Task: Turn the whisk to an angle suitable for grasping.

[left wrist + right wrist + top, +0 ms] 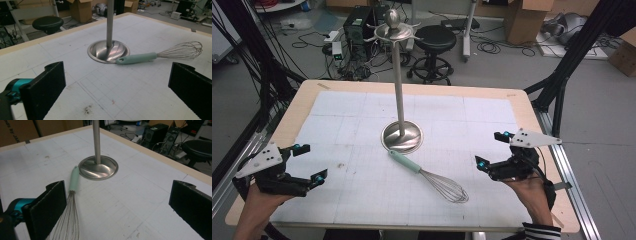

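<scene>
Whisk point(429, 178) flat on bench point(307, 100), mint handle end touching stand base point(402, 136). Left tool point(305, 162) and right tool point(491, 149) both gaping, well apart from whisk.

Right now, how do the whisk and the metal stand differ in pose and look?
The whisk lies flat on the mat; the metal stand is upright on its round base. The whisk has a mint green handle and a wire head; the stand is bare polished metal with hooks at its top. The whisk is much shorter than the stand's pole. The whisk's handle end sits right at the stand's base. Neither is held by a hand-held gripper.
</scene>
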`<state>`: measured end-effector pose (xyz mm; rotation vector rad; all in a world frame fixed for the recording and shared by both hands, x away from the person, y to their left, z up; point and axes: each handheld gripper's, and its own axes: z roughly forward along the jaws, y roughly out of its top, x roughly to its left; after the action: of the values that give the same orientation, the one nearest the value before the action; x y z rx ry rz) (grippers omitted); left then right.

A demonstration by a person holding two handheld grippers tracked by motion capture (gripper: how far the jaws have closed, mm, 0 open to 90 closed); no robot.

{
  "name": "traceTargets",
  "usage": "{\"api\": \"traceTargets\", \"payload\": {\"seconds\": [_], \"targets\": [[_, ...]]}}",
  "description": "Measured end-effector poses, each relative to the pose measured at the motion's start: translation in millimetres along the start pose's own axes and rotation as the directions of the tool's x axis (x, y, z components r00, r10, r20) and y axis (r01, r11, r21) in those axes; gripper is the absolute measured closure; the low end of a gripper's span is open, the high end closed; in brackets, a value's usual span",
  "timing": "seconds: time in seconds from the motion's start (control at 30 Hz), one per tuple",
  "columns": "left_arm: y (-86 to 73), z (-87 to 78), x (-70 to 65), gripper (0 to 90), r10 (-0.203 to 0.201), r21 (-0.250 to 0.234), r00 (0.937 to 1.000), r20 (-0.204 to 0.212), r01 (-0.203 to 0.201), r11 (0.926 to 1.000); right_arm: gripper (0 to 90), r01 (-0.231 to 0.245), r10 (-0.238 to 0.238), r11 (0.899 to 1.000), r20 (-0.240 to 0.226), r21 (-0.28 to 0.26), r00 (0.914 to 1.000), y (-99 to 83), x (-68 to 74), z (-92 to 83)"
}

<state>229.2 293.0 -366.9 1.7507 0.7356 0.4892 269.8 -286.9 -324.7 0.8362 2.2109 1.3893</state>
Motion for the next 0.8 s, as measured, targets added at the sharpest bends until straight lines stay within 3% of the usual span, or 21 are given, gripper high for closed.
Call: {"api": "traceTargets", "payload": {"seconds": [0.43,0.8], "targets": [[0.3,1.5,-1.1,1.7,0.008,0.005,0.9999,0.009,-0.008,1.0,0.3,0.035,-0.031,0.995,-0.046,0.092,0.9985,19.2,4.0,26.1],[-0.6,0.5,-0.5,1.7,0.001,0.001,1.0,0.008,-0.001,1.0,0.3,0.067,-0.05,0.98,-0.091,0.186,0.9946,35.3,18.2,60.5]]}}
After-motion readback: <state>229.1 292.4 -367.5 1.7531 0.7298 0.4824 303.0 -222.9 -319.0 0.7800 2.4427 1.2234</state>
